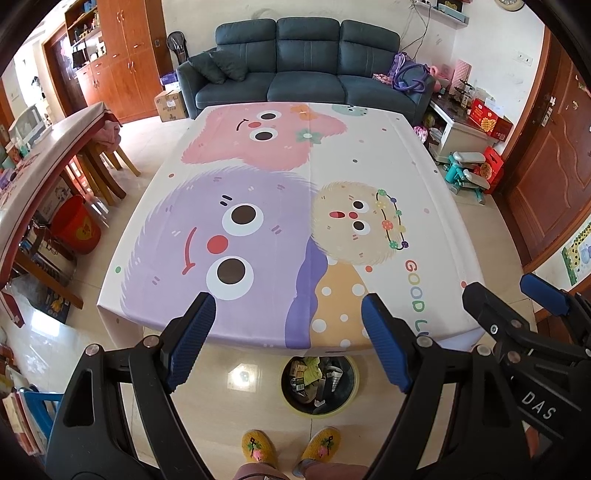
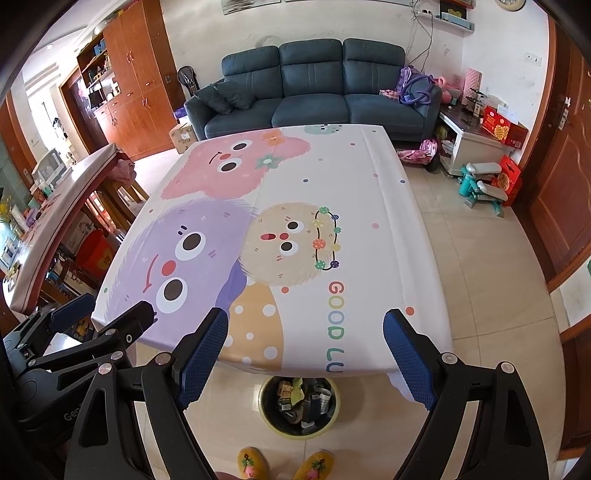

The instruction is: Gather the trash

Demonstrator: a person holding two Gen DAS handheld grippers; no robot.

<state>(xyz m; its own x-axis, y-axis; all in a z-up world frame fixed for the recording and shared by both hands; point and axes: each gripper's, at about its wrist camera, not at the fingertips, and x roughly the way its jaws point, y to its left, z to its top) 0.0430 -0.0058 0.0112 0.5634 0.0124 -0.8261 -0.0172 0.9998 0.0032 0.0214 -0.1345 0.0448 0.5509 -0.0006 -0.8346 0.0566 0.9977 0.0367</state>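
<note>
The far rim of the round, yellow-rimmed trash bin [image 1: 320, 384] [image 2: 298, 408] is hidden under the near edge of the counter with the cartoon-monster cloth [image 1: 388, 147] [image 2: 369, 177], and the crumpled scraps inside are too jumbled to identify. The printed "GOOD LU…" lettering [image 1: 416, 295] [image 2: 337, 325] runs off the cloth's near edge. The person's yellow knitted slippers [image 1: 290, 448] [image 2: 286, 463] are cut by the bottom edge in the right wrist view. Items on the wooden shelves [image 1: 86, 33] at far left are too small to tell.
</note>
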